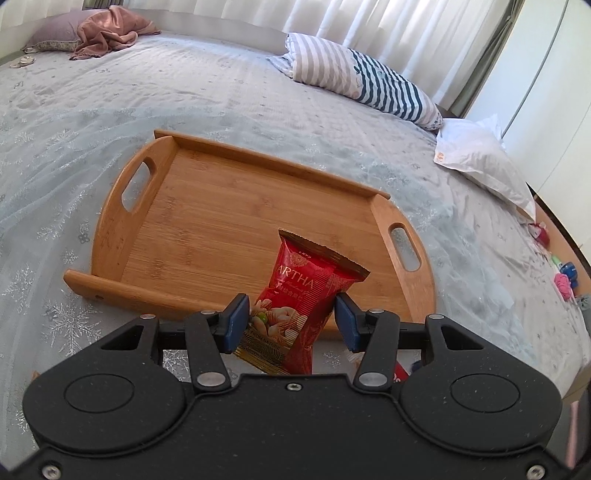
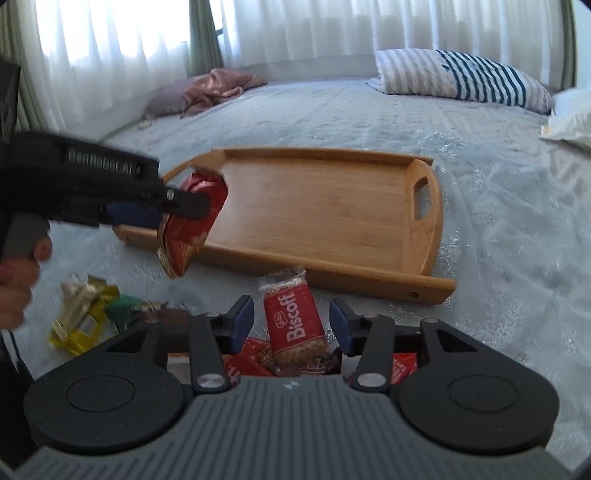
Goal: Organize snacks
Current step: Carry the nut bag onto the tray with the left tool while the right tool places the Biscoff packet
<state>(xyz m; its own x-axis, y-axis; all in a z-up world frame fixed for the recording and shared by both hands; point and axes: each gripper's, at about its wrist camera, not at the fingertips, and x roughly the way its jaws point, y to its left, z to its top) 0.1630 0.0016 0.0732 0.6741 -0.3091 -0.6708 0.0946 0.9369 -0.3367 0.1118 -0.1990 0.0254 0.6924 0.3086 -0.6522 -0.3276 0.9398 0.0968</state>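
My left gripper (image 1: 291,317) is shut on a red nut packet (image 1: 306,291) and holds it in the air over the near edge of the wooden tray (image 1: 207,221). In the right wrist view the left gripper (image 2: 192,206) carries the same red packet (image 2: 188,225) at the tray's (image 2: 332,206) left end. My right gripper (image 2: 291,321) is open, with a red Biscoff packet (image 2: 291,317) lying on the bed between its fingers, untouched. The tray holds nothing.
Several more snacks lie on the bed near me: red packets (image 2: 247,362), a yellow and gold packet (image 2: 81,317), a green one (image 2: 125,310). A striped pillow (image 1: 362,74), a white bag (image 1: 484,162), a pink blanket (image 1: 107,33) and small toys (image 1: 565,280) lie further off.
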